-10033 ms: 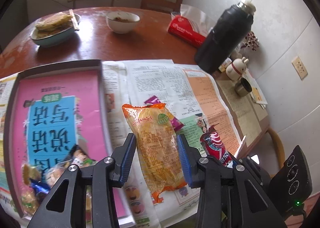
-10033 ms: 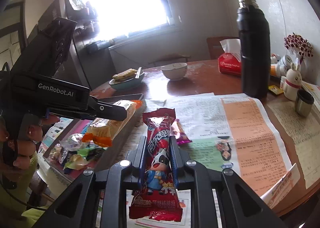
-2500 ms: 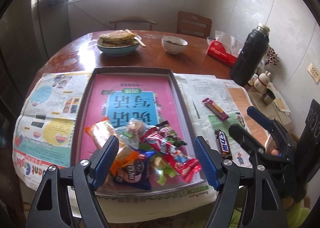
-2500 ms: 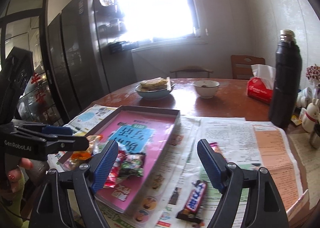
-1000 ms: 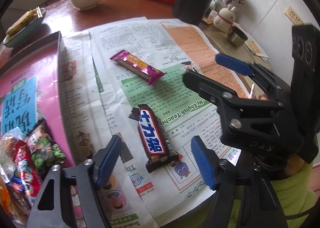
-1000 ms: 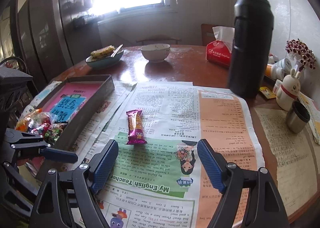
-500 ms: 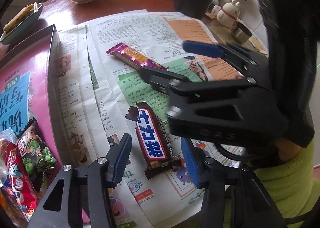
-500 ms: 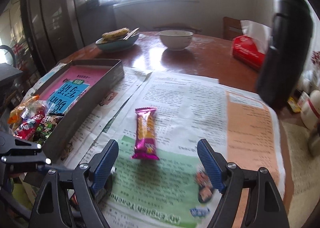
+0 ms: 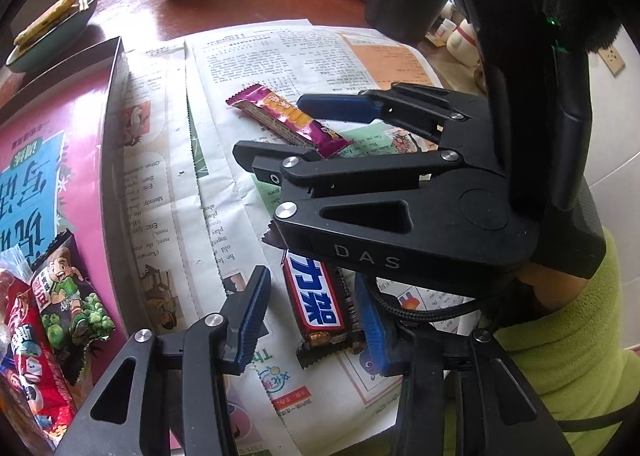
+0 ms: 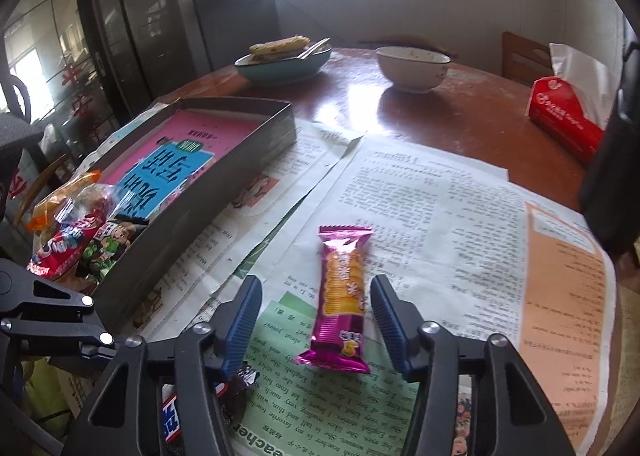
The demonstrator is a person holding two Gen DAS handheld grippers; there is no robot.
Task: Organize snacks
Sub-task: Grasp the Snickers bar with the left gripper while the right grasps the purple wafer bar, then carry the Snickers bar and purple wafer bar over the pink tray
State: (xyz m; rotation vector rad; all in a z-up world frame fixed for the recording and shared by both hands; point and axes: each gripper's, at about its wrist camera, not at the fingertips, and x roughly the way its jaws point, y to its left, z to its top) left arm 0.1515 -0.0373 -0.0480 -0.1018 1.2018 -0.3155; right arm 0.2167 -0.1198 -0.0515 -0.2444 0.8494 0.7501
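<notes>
Both tools are spread wide and hold nothing, each lined up on its own snack. Off to the left of the left tool (image 9: 310, 318) sits the tray (image 9: 114, 104), with several packets (image 9: 68, 296) already heaped at its near end. Between the left tool's fingers lies the chocolate bar (image 9: 316, 304) on the newspaper (image 9: 248, 56), its right edge close against the right finger while a clear gap remains on the left. Just ahead and above it, the right tool (image 10: 316, 316) reaches across, so the two tools crowd each other over the bar. The right tool's fingers stand either side of the pink wafer bar (image 10: 344, 296), apart from it on both sides, with the wrapper's near tail between them. Further right on the tabletop (image 10: 460, 108) stand a dark flask (image 10: 612, 176) and a red tissue box (image 10: 564, 120), well apart from both snacks. As a judgement, the risks are these: the off-centre bar could be pushed sideways or twisted as the left tool closes; either tool might pinch loose newspaper with the wrapper and drag it; and lifting both together so near each other could knock one tool against the other.
</notes>
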